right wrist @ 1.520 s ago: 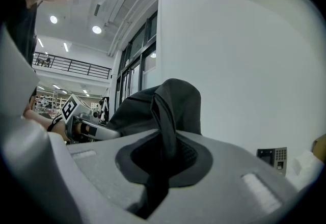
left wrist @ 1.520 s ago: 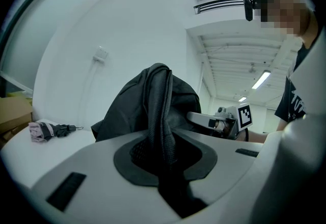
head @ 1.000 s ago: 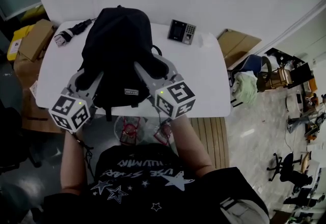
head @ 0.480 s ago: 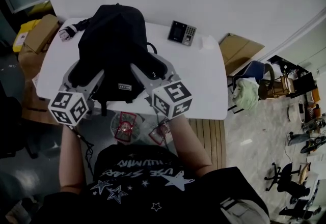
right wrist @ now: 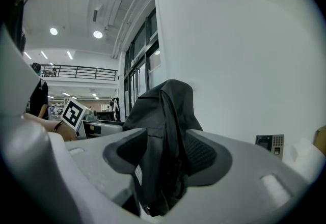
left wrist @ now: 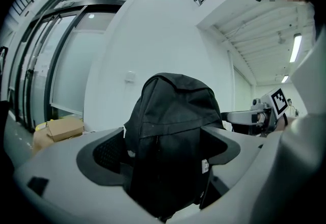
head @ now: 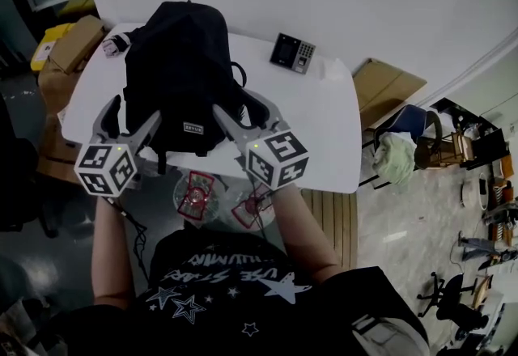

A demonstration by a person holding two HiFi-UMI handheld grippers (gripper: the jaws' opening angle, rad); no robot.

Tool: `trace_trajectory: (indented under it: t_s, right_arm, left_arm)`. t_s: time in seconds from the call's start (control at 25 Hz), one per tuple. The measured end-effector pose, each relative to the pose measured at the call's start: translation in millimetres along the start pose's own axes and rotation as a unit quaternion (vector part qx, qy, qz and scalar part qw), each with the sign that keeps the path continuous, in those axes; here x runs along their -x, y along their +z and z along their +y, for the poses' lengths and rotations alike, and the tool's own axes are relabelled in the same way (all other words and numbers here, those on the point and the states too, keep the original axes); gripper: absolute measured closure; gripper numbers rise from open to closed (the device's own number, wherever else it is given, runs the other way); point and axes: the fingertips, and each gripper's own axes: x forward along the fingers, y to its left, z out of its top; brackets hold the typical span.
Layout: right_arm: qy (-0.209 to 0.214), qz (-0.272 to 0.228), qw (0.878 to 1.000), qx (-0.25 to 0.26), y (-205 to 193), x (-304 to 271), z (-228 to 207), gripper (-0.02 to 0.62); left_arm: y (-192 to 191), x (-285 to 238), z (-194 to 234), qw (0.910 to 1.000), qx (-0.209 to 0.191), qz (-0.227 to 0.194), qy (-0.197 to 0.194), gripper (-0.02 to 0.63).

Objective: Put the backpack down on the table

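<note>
black backpack (head: 182,63) on table (head: 324,120), between jaws just opened wide

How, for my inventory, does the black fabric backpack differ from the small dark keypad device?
The black fabric backpack is bulky and stands upright; the small dark keypad device is flat and lies down. Backpack: plain cloth; keypad: grey buttons. Both dark, on the white table.

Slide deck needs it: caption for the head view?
Black fabric backpack stands on white table; left gripper and right gripper have just opened, jaws apart with the backpack's edges between them.
</note>
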Motion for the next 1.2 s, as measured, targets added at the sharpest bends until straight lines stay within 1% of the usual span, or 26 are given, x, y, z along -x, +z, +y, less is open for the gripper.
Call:
trace_trajectory:
  t_s: [0.16, 0.24, 0.36, 0.52, 0.64, 0.68, 0.72, 0.76, 0.8, 0.84, 0.88, 1.0, 1.04, 1.08, 1.12, 1.16, 1.2]
  right_arm:
    - [0.022, -0.006, 1.0, -0.018, 2, 16, 1, 0.362]
    - [0.026, -0.007, 0.999, -0.016, 2, 24, 1, 0.362]
    - [0.036, -0.001, 0.999, -0.009, -1, 35, 1, 0.364]
    - [0.05, 0.009, 0.999, 0.004, -6, 54, 0, 0.368]
    - [0.06, 0.017, 0.998, 0.001, -13, 69, 0, 0.37]
    - [0.065, 0.018, 0.998, -0.001, -15, 73, 1, 0.37]
    - [0.069, 0.019, 0.997, -0.002, -16, 78, 3, 0.371]
    - [0.073, 0.019, 0.997, -0.002, -17, 82, 5, 0.373]
    - [0.078, 0.017, 0.997, -0.002, -17, 87, 7, 0.413]
    - [0.084, 0.015, 0.996, -0.001, -18, 91, 11, 0.441]
    - [0.094, 0.014, 0.995, 0.0, -18, 95, 15, 0.443]
    - [0.119, 0.015, 0.993, 0.013, -18, 108, 27, 0.443]
    - [0.124, 0.017, 0.992, 0.019, -19, 113, 30, 0.445]
    - [0.128, 0.019, 0.991, 0.024, -19, 118, 32, 0.445]
    - [0.132, 0.021, 0.991, 0.028, -20, 123, 33, 0.456]
    - [0.136, 0.023, 0.99, 0.03, -21, 129, 34, 0.484]
    - [0.14, 0.024, 0.989, 0.032, -22, 135, 35, 0.494]
  left_arm:
    - [-4, 16, -12, 0.9995, -0.015, 0.009, 0.027, 0.161]
    - [-6, 22, -21, 0.9994, -0.011, 0.01, 0.032, 0.161]
    - [-11, 26, -37, 0.9995, 0.0, 0.012, 0.029, 0.163]
    - [-18, 30, -63, 0.9996, -0.001, 0.021, 0.02, 0.163]
    - [-24, 35, -83, 0.9996, 0.008, 0.023, 0.016, 0.166]
    - [-25, 37, -89, 0.9995, 0.009, 0.023, 0.018, 0.178]
    - [-26, 39, -95, 0.9995, 0.009, 0.023, 0.021, 0.217]
    - [-27, 42, -100, 0.9994, 0.006, 0.024, 0.024, 0.221]
    - [-29, 45, -104, 0.9993, 0.005, 0.025, 0.027, 0.221]
    - [-30, 48, -109, 0.9992, 0.006, 0.025, 0.029, 0.242]
    - [-32, 52, -114, 0.9992, 0.009, 0.025, 0.03, 0.272]
    - [-33, 62, -132, 0.9991, 0.021, 0.018, 0.031, 0.274]
    - [-33, 65, -138, 0.9991, 0.023, 0.016, 0.032, 0.3]
    - [-34, 68, -144, 0.999, 0.024, 0.015, 0.033, 0.307]
    - [-35, 71, -151, 0.999, 0.024, 0.015, 0.036, 0.307]
    - [-36, 74, -157, 0.9988, 0.025, 0.015, 0.038, 0.314]
    - [-37, 77, -163, 0.9987, 0.025, 0.016, 0.041, 0.343]
